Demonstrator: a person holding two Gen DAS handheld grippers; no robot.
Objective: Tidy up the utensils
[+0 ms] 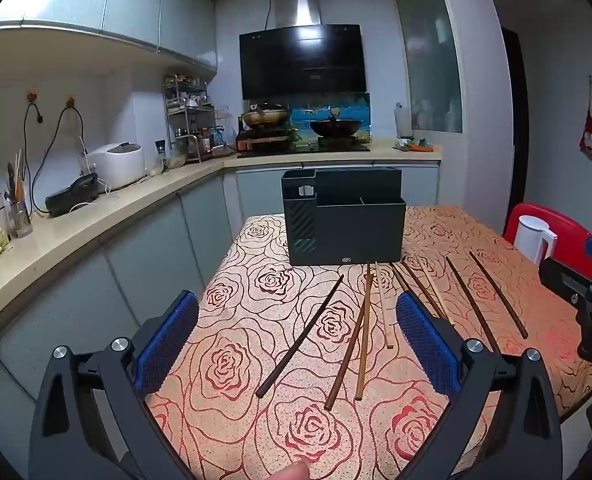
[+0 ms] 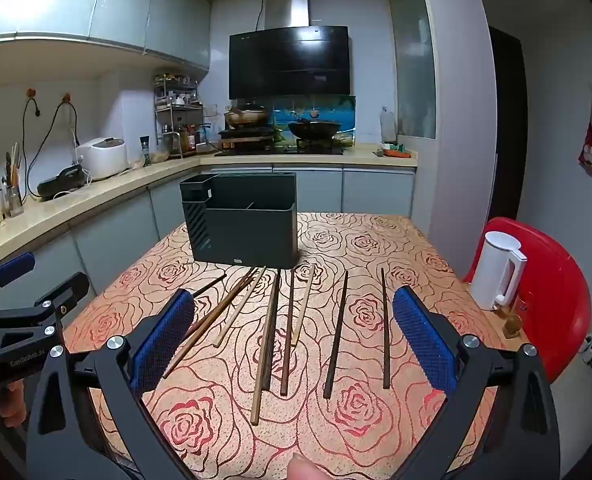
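Note:
Several wooden chopsticks [image 2: 272, 328] lie loose on the rose-patterned tablecloth [image 2: 355, 412], fanned out in front of a dark compartmented utensil holder [image 2: 244, 232]. In the left wrist view the chopsticks [image 1: 359, 332] and the holder [image 1: 345, 224] show too. My left gripper [image 1: 296, 332] is open and empty, held above the table's near left part. My right gripper [image 2: 294, 328] is open and empty, held above the near ends of the chopsticks. The left gripper's body [image 2: 24, 320] shows at the right wrist view's left edge, the right gripper's body [image 1: 587, 300] at the left wrist view's right edge.
A white kettle [image 2: 499, 268] stands at the table's right edge by a red chair [image 2: 551, 292]. A kitchen counter [image 2: 56, 208] with a rice cooker [image 2: 102, 158] runs along the left. A stove with woks [image 2: 315, 130] is at the back.

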